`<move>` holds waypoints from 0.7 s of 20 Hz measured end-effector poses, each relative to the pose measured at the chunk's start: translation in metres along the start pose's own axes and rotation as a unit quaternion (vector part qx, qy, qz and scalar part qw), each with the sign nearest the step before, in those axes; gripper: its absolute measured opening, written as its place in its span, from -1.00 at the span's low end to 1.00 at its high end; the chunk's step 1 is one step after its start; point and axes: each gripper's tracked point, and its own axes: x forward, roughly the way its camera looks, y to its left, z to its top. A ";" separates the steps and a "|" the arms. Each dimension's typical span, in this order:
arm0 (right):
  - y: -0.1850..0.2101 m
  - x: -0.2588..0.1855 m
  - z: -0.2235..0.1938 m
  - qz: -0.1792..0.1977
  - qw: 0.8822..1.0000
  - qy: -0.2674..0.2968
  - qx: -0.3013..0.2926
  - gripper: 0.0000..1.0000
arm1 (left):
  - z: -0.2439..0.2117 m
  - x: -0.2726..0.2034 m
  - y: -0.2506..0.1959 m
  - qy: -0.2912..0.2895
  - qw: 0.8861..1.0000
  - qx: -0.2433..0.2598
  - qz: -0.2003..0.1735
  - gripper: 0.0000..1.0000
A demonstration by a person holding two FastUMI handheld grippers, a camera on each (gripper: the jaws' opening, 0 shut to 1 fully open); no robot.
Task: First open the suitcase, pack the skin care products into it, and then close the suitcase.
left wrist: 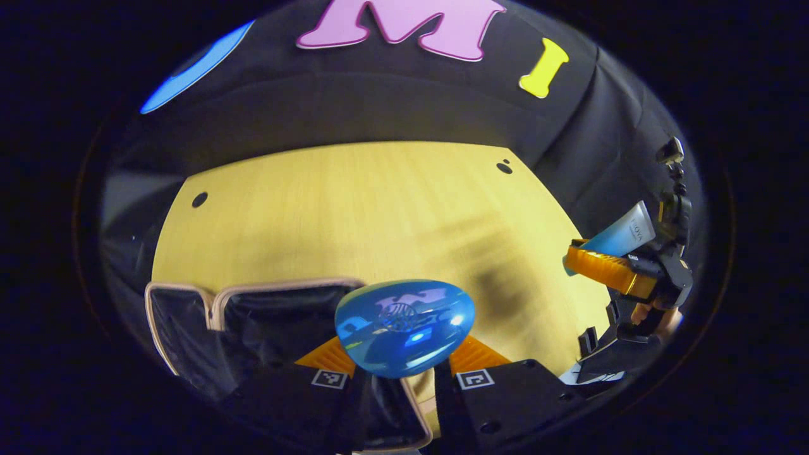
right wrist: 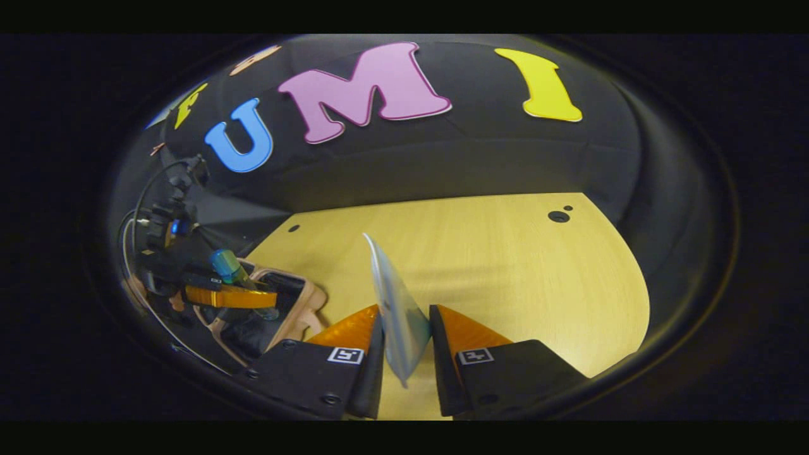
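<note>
My left gripper [left wrist: 402, 357] is shut on a glossy blue bottle [left wrist: 404, 327], held above the right part of the open suitcase [left wrist: 253, 316]. The suitcase has beige trim and a black lining and lies at the table's near left. My right gripper [right wrist: 404, 338] is shut on a flat pale blue tube [right wrist: 397, 306], seen edge-on and pointing away over the table. In the left gripper view the right gripper [left wrist: 607, 265] hovers at the far right with the tube [left wrist: 622, 235] in it. The right gripper view shows the left gripper [right wrist: 234, 296] with the bottle [right wrist: 226, 266] over the suitcase [right wrist: 302, 302].
The yellow wooden table [left wrist: 379, 208] stretches bare behind the suitcase, with small dark holes [left wrist: 504, 167] near its far corners. A hand [left wrist: 657, 316] holds the right gripper at the table's right edge. Cables [right wrist: 136, 215] trail from the left gripper.
</note>
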 end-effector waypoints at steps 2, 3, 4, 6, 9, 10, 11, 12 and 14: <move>0.019 -0.011 -0.009 0.015 1.000 0.005 0.004 -0.23 | -0.045 -0.001 0.036 0.055 0.998 -0.003 0.030 -0.04; 0.025 -0.015 -0.013 0.020 1.000 0.005 0.000 -0.23 | -0.065 0.001 0.056 0.086 0.995 -0.004 0.055 -0.04; 0.029 -0.019 -0.016 0.020 1.000 0.005 -0.008 -0.23 | -0.089 0.003 0.071 0.112 0.991 -0.009 0.078 -0.12; 0.031 -0.026 -0.024 0.008 0.999 0.000 -0.034 -0.23 | -0.137 0.018 0.079 0.162 0.980 -0.026 0.109 0.04; 0.039 -0.037 -0.038 0.007 0.999 0.004 -0.046 -0.22 | -0.170 0.030 0.075 0.199 0.973 -0.046 0.107 -0.04; 0.042 -0.040 -0.039 0.006 0.999 0.002 -0.048 -0.22 | -0.174 0.033 0.083 0.205 0.971 -0.046 0.111 -0.04; 0.044 -0.042 -0.042 0.004 0.999 0.001 -0.050 -0.22 | -0.176 0.036 0.089 0.208 0.969 -0.045 0.123 -0.10; 0.045 -0.044 -0.045 0.001 0.999 0.000 -0.051 -0.22 | -0.178 0.038 0.092 0.209 0.968 -0.040 0.134 -0.04; 0.050 -0.049 -0.049 0.001 0.999 0.002 -0.050 -0.22 | -0.185 0.044 0.099 0.215 0.965 -0.042 0.146 0.04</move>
